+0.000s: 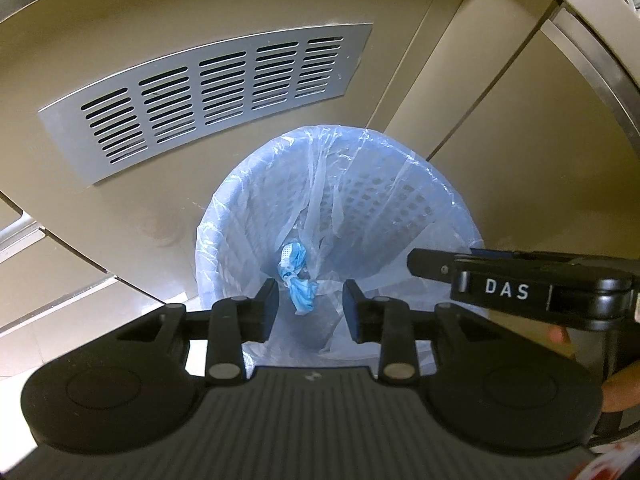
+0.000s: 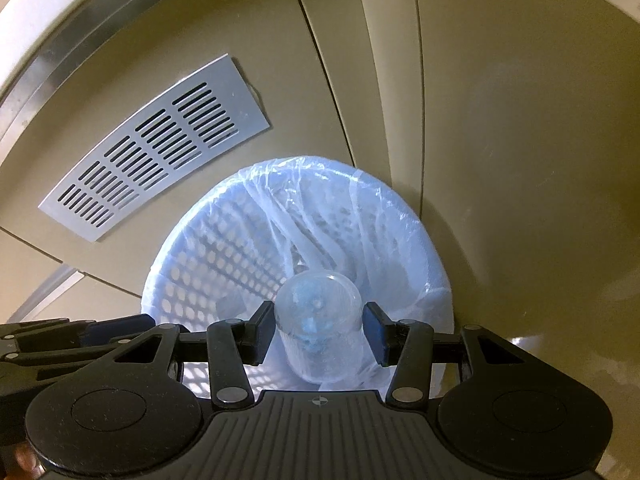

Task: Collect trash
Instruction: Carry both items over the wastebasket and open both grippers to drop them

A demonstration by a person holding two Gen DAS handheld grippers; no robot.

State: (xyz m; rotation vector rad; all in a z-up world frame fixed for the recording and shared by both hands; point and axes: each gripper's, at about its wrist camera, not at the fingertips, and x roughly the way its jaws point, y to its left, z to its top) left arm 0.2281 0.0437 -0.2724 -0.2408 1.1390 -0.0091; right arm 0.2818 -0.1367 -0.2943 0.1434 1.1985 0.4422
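Right tool (image 2: 318,334) | clear cup (image 2: 318,320) between jaws | over bin (image 2: 208,248)

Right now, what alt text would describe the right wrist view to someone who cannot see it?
A clear plastic cup sits between the open fingers of the right gripper, directly above a white perforated waste basket lined with a thin plastic bag. Behind stand a beige cabinet with a grey vent grille; the left gripper enters at left.

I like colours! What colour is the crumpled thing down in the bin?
Blue with a bit of white. The crumpled thing shows best in the left wrist view.
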